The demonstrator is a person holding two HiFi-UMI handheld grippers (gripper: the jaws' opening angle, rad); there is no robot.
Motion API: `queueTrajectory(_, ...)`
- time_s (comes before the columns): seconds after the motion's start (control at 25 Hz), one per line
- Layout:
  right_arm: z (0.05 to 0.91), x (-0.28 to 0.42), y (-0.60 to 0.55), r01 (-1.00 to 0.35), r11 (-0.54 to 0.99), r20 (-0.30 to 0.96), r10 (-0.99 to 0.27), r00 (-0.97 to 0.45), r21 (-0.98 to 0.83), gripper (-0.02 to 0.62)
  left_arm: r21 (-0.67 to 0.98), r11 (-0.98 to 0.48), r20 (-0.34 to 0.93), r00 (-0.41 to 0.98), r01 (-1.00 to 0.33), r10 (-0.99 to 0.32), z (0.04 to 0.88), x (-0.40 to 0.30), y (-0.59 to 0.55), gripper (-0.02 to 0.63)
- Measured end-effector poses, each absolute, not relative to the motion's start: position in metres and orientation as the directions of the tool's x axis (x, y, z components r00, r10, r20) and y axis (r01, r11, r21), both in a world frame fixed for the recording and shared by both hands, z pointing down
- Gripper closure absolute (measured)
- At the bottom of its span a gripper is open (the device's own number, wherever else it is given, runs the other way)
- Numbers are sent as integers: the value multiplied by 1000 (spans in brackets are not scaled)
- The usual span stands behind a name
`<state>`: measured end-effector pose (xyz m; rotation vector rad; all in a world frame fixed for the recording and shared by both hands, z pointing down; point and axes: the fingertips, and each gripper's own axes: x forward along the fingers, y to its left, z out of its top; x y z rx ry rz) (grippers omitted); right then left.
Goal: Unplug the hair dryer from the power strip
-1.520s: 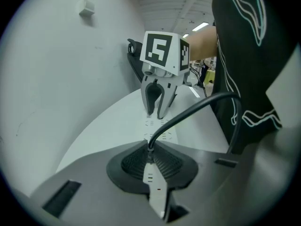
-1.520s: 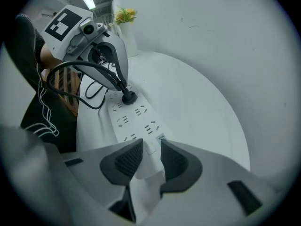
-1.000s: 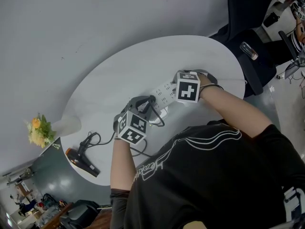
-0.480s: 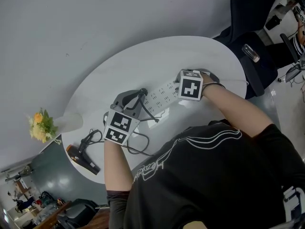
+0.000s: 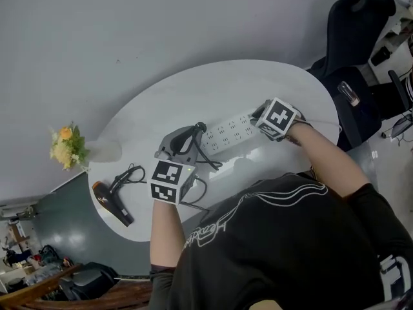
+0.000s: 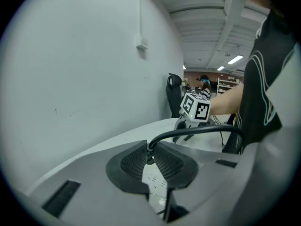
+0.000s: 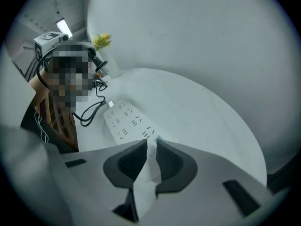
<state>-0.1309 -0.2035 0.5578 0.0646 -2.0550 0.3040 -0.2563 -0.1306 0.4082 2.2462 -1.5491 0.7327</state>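
Observation:
A white power strip (image 5: 227,133) lies across the middle of the round white table (image 5: 193,92). My left gripper (image 5: 197,132) hangs above its left end, shut on the black plug (image 6: 148,157) of the hair dryer's cord. The plug is clear of the strip, whose sockets (image 7: 126,121) show empty. The black cord (image 5: 205,163) loops down toward the black hair dryer (image 5: 111,206) at the table's left edge. My right gripper (image 5: 259,116) sits at the strip's right end. Its jaws (image 7: 151,144) are closing to a narrow gap with the strip's end at their tips, and I cannot tell if they pinch it.
A vase of yellow flowers (image 5: 68,146) stands at the table's left rim. A dark office chair (image 5: 358,28) is behind the table's right side. The grey wall runs close behind the table.
My left gripper has risen and rolled, lifting the plug and cord off the strip. My right gripper has stayed at the strip's right end and rolled, its cube now tilted.

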Motion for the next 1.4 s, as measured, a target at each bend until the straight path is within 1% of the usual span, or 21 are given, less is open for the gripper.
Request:
queueTrajectory(0.08, 541, -134, -202, -200, 958, 820, 56, -570, -205, 558, 22, -316, 539, 277, -949, -795, 395, -257, -121, 568)
queueTrajectory(0.2, 499, -144, -190, -208, 945, 689, 25, -725, -254, 581, 96, -262, 488, 275, -960, -828, 376, -254, -102, 568)
queueTrajectory(0.36, 436, -150, -157, -146, 910, 494, 72, -866, -389, 594, 98, -195, 453, 219, -976, -864, 359, -251, -77, 568)
queueTrajectory(0.44, 402, -150, -137, -80, 902, 383, 99, -918, -424, 595, 86, -186, 438, 205, -979, -876, 352, -243, -64, 568)
queueTrajectory(0.52, 372, -148, -116, -20, 907, 287, 113, -951, -421, 595, 102, -179, 414, 205, -979, -887, 344, -236, -50, 566)
queueTrajectory(0.64, 344, -140, -93, 14, 915, 194, 101, -976, -402, 595, 165, -168, 372, 219, -972, -902, 333, -228, -29, 567)
queueTrajectory(0.8, 326, -123, -76, 11, 943, 158, 67, -985, -332, 595, 266, -157, 308, 239, -951, -921, 325, -218, -7, 568)
queueTrajectory(0.92, 316, -109, -67, 24, 947, 115, 64, -991, -319, 595, 310, -154, 262, 240, -938, -935, 313, -207, 3, 568)
queueTrajectory(1.04, 312, -96, -66, 16, 944, 90, 48, -995, -329, 597, 285, -177, 251, 252, -942, -934, 304, -189, 8, 568)
queueTrajectory(1.16, 313, -84, -68, 10, 945, 92, 42, -995, -328, 598, 272, -173, 244, 242, -947, -939, 297, -178, 10, 566)
queueTrajectory(1.4, 296, -48, -61, 62, 943, 62, 87, -994, -328, 598, 267, -153, 197, 210, -951, -958, 281, -142, 11, 568)
